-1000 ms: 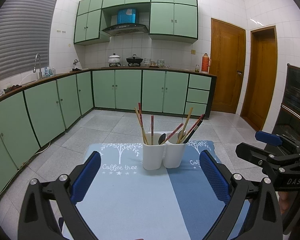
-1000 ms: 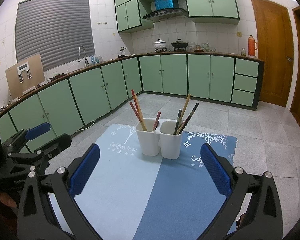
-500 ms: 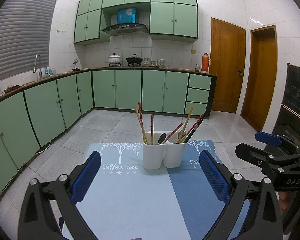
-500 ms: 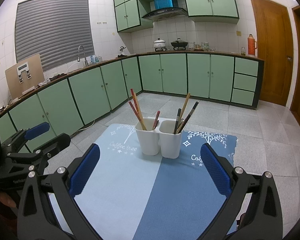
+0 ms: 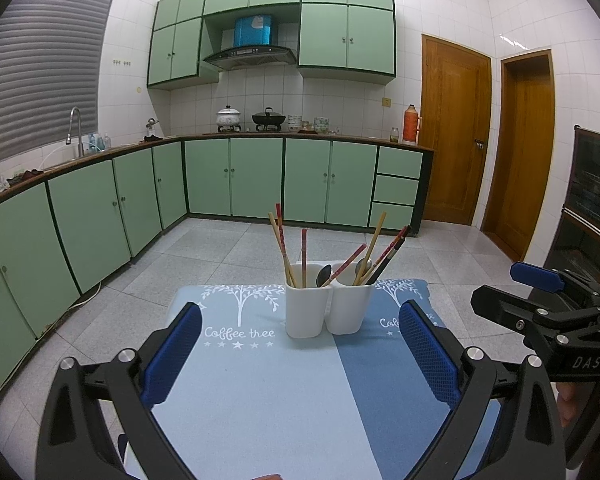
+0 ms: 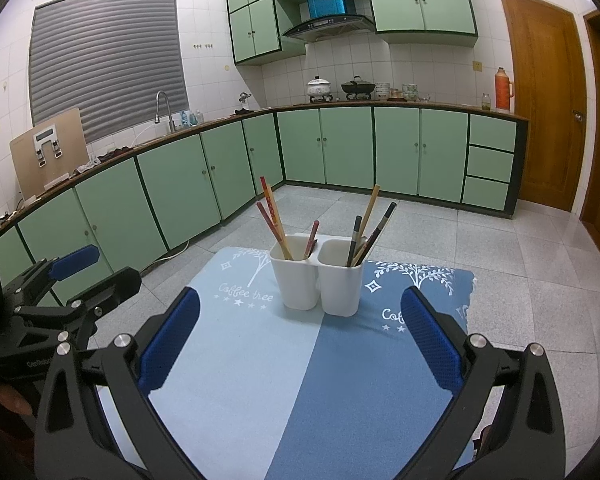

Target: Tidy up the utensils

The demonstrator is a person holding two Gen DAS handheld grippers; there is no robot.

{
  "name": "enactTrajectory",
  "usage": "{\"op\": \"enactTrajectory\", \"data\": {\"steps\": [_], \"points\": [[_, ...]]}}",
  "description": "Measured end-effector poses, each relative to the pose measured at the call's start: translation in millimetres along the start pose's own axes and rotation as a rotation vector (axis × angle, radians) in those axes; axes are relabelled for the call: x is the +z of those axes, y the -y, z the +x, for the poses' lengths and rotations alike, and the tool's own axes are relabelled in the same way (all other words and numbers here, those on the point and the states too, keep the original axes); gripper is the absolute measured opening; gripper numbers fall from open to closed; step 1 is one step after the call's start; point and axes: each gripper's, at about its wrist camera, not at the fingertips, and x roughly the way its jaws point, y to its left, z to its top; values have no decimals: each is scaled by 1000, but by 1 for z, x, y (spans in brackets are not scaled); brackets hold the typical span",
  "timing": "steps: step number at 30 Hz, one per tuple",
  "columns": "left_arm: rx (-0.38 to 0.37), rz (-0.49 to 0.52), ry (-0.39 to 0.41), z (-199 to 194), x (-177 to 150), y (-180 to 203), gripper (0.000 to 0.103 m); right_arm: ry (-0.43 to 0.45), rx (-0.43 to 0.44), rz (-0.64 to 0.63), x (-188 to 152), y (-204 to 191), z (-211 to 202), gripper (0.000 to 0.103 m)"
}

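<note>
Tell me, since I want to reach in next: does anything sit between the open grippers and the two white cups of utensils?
Nothing visible does. Between the left gripper, the right gripper and the white cups lies only bare blue mat. Both grippers are open and empty, apart from the cups.

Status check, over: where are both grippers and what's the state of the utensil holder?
Left hand-held gripper open, empty; right hand-held gripper same. White two-cup holder upright on blue mat, chopsticks and spoons inside. Path clear.
</note>
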Motion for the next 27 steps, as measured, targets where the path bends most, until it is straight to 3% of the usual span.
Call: {"op": "enactTrajectory", "data": {"steps": [27], "points": [[2, -13, -17, 6, -8, 0, 97, -12, -9, 12, -12, 6, 6, 98]]}}
